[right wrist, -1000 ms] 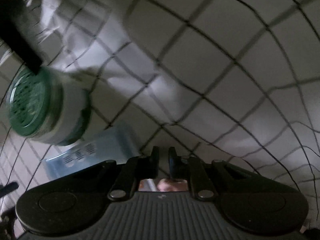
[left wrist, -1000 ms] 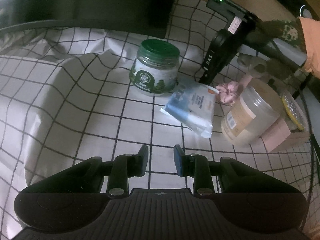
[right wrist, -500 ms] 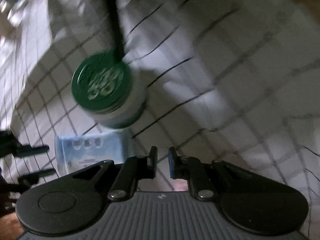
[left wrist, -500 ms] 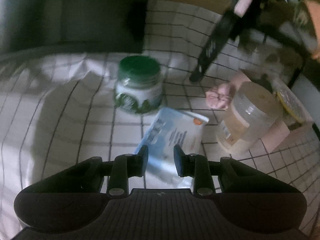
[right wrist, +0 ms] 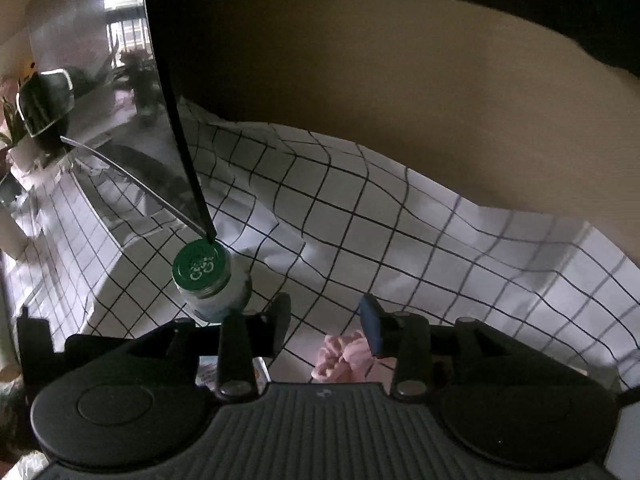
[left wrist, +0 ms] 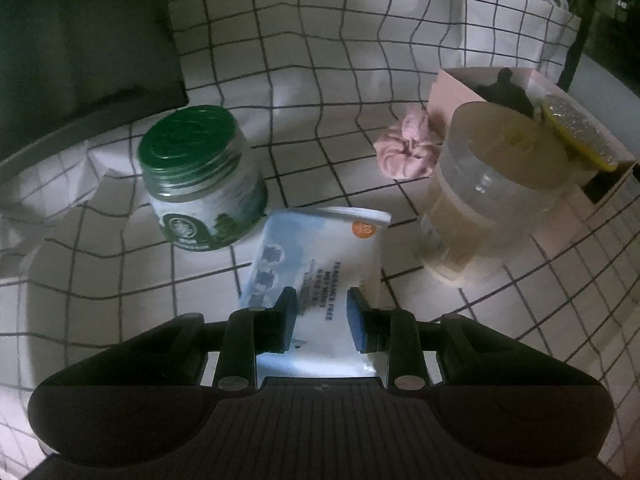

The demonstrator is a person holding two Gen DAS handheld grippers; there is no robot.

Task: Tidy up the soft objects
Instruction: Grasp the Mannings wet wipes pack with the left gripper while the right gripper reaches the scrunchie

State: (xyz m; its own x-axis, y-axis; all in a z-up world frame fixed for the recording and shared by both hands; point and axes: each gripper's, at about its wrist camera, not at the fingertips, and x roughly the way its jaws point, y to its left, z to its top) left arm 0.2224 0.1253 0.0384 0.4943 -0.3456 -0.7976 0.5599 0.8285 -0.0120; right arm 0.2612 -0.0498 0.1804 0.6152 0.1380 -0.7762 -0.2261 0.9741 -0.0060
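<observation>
Sitting near the cloth's right edge, a pink box holds a dark item, too dim to identify, and a yellow sponge leans on its rim. A frosted tub, lid on, stands against the box's front. A green-lidded jar stands closed toward the left. The pink scrunchie lies on the cloth touching the box and just beside the tub. The wipes pack lies between jar and tub.

The left gripper tilts down over the pack's near end, jaws partly spread, gripping nothing. The right gripper hangs above the scrunchie, its jaws just opened and empty.
</observation>
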